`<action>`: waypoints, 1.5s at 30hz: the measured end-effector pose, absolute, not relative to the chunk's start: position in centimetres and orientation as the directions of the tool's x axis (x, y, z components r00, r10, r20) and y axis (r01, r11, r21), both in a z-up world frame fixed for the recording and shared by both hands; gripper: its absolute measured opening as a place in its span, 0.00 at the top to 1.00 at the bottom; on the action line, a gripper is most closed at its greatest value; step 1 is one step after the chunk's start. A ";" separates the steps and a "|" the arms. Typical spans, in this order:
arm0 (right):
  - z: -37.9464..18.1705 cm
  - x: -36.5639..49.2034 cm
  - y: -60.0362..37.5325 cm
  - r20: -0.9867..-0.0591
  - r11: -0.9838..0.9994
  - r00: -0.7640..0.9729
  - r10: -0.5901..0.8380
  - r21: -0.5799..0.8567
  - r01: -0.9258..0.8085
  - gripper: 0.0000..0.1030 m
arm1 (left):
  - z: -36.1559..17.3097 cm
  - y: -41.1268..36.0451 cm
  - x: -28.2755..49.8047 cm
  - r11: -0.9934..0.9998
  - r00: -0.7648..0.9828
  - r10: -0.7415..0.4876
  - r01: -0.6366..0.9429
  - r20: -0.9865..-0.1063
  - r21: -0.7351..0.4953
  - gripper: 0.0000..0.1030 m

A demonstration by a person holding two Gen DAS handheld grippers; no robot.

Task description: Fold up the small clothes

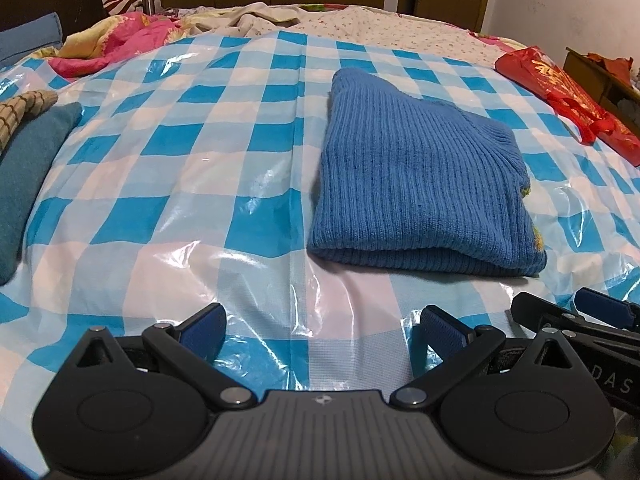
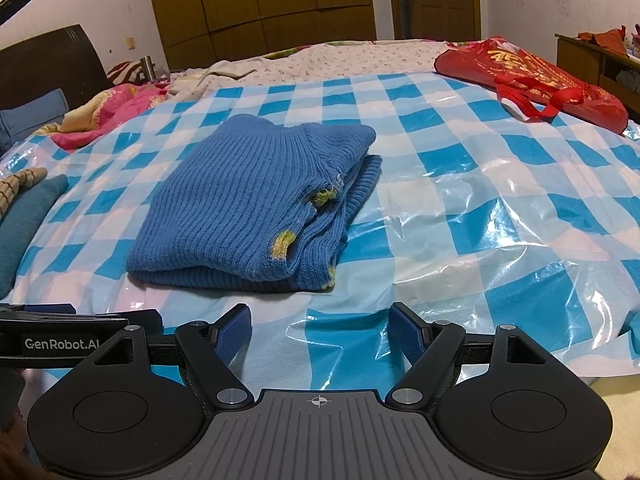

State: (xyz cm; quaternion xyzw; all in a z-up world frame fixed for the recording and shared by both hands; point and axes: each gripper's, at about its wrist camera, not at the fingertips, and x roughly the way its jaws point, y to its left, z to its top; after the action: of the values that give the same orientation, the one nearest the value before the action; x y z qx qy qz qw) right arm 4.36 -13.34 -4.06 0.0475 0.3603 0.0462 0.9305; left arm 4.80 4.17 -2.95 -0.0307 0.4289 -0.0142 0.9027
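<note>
A blue ribbed knit sweater point(image 1: 420, 184) lies folded into a flat stack on the blue-and-white checked plastic sheet point(image 1: 192, 168); in the right wrist view the sweater point(image 2: 248, 200) shows yellow trim along its right edge. My left gripper point(image 1: 320, 332) is open, low over the sheet, short of the sweater's near edge and a little to its left. My right gripper point(image 2: 320, 334) is open too, near the sheet's front, with the sweater ahead and to its left. Neither holds anything. The right gripper's fingers point(image 1: 600, 308) show at the right of the left wrist view.
A teal folded garment point(image 1: 28, 176) with a beige striped one point(image 1: 24, 108) on it lies at the left edge. A red bag point(image 2: 532, 76) sits at the back right. Pink bedding point(image 1: 116, 40) and a dark headboard point(image 2: 44, 64) are at the far left, a wooden cabinet point(image 2: 600, 60) at the right.
</note>
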 end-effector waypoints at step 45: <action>-4.1 4.2 -13.3 -0.671 0.992 0.732 0.118 0.118 -0.051 0.25 | -3.0 3.9 4.7 0.999 0.640 -0.026 0.000 -0.768 -0.034 0.00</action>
State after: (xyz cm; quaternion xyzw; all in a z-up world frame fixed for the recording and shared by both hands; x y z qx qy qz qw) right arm 4.21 -13.26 -4.10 0.0458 0.3633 0.0454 0.9295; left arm 4.69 3.89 -2.98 -0.0156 0.4242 -0.0072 0.9054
